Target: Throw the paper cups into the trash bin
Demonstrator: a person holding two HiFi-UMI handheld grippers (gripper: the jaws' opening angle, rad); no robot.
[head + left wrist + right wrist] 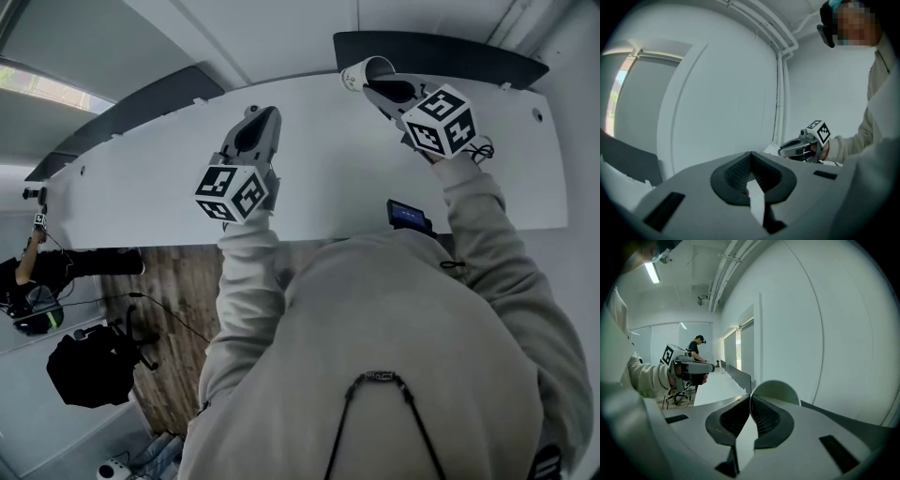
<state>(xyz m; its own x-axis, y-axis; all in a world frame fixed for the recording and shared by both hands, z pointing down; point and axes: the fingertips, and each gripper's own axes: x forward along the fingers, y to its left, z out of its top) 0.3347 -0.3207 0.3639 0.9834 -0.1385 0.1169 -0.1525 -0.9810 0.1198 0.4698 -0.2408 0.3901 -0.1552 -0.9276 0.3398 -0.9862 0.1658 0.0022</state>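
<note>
Nearest, at centre left of the head view, the left claw (261,120) hangs over the white desk (319,187), jaws pressed together on nothing. Further off, at upper centre right, the right claw (377,89) pinches the rim of a paper cup (364,69), which is clear of the desk and apparently lying on its side, though the angle is poor. Step in hand, as judged: carrying the cup to the trash bin; no bin shows, so the next move calls for finding it, bringing the cup over its mouth and spreading the jaws.

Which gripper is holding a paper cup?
The right gripper, shut on the rim of the cup; the left gripper is shut with nothing in it.
</note>
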